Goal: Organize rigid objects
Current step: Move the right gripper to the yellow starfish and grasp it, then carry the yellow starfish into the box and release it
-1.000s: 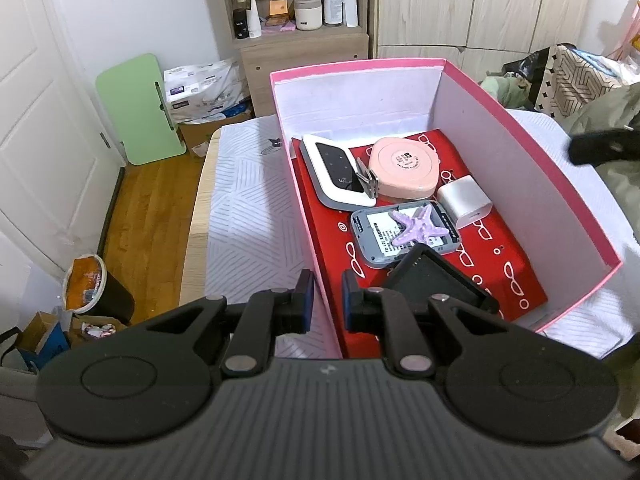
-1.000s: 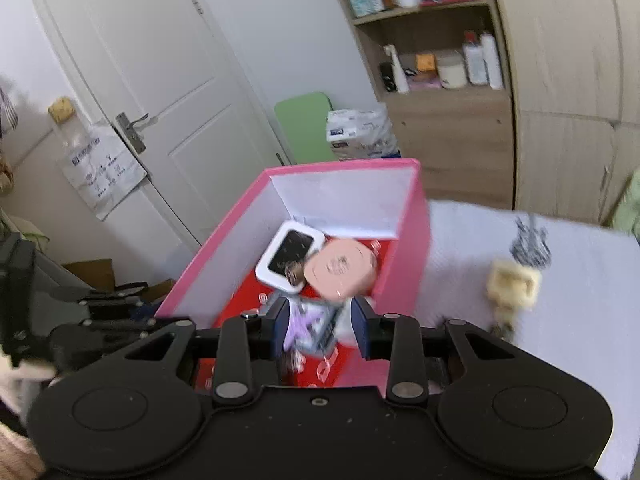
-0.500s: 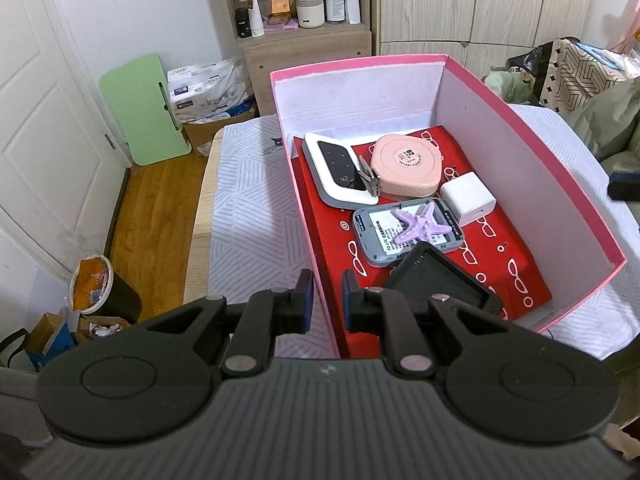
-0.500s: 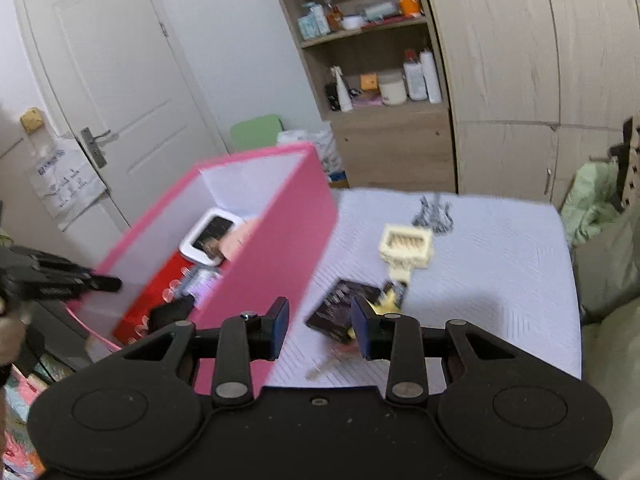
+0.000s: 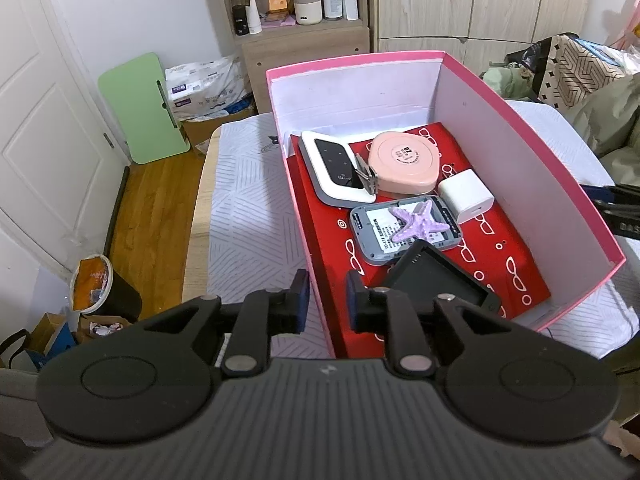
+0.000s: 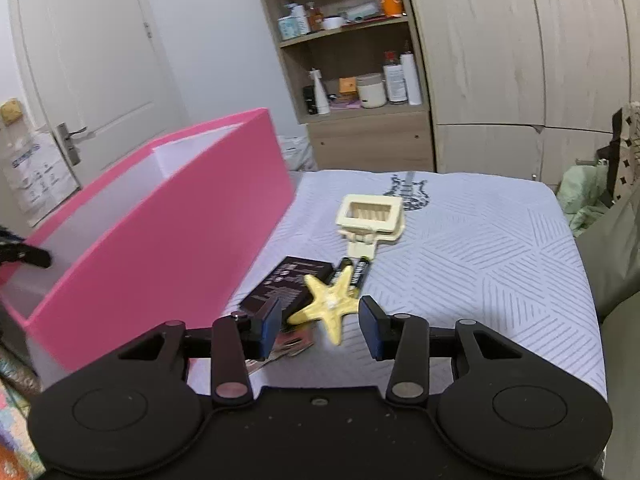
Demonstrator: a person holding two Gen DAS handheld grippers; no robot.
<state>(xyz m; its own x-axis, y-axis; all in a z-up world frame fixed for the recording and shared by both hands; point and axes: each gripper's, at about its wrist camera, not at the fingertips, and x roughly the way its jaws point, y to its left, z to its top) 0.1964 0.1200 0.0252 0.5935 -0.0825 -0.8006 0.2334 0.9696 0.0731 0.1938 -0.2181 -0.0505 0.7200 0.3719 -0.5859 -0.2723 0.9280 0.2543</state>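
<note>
The pink box (image 5: 532, 168) stands on the bed and holds a white device (image 5: 336, 168), a pink round case (image 5: 404, 162), a white charger (image 5: 466, 196), a purple starfish (image 5: 416, 226) on a grey device, and a black case (image 5: 440, 280). My left gripper (image 5: 326, 306) straddles the box's near left wall, shut on it. In the right wrist view the box (image 6: 168, 228) is at left. My right gripper (image 6: 320, 326) is open, just in front of a yellow starfish (image 6: 330, 300). A dark card (image 6: 286, 284), two batteries (image 6: 356, 272) and a cream plastic holder (image 6: 370, 214) lie beyond.
A white patterned bedcover (image 6: 480, 260) covers the bed. A shelf unit (image 6: 360, 80) and wardrobe stand behind. Wooden floor, a green board (image 5: 144, 124) and a bin (image 5: 96, 284) lie left of the bed. Bags and clothes (image 5: 580, 72) are at right.
My right gripper has swung from over the box to the right and down, and now sits in front of the yellow starfish, jaws wider. My left gripper has stayed on the box wall.
</note>
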